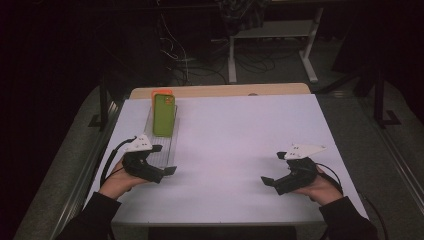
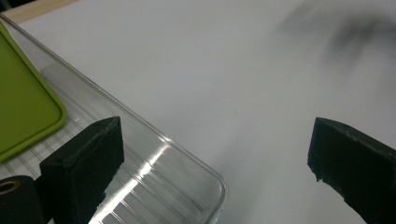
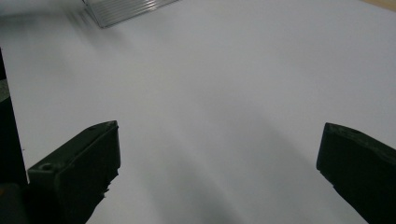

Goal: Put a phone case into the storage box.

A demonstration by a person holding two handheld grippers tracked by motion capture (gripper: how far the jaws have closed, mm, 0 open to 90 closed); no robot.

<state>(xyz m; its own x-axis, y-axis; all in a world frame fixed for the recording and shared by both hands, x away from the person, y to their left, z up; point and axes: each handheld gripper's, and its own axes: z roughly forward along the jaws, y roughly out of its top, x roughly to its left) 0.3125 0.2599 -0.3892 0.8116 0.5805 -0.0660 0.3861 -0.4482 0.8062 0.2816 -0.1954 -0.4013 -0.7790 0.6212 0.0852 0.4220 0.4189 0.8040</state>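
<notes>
1. You are working over a white table point(image 1: 240, 150) that is taking up most of the high view.
2. A clear ribbed tray point(image 1: 164, 145) is lying lengthwise along the table's left side, reaching from the far edge towards your left hand.
3. A green phone point(image 1: 163, 115) is lying flat in the far half of that tray, with an orange edge showing behind its far end.
4. You are holding the left gripper point(image 1: 167, 159) at the tray's near end, its jaws spread wide and gripping nothing; in the left gripper view one jaw is hanging over the tray point(image 2: 154, 172) and the other over bare table.
5. You are holding the right gripper point(image 1: 274, 167) well apart from the tray, low over bare table on the right, jaws wide open and empty.
</notes>
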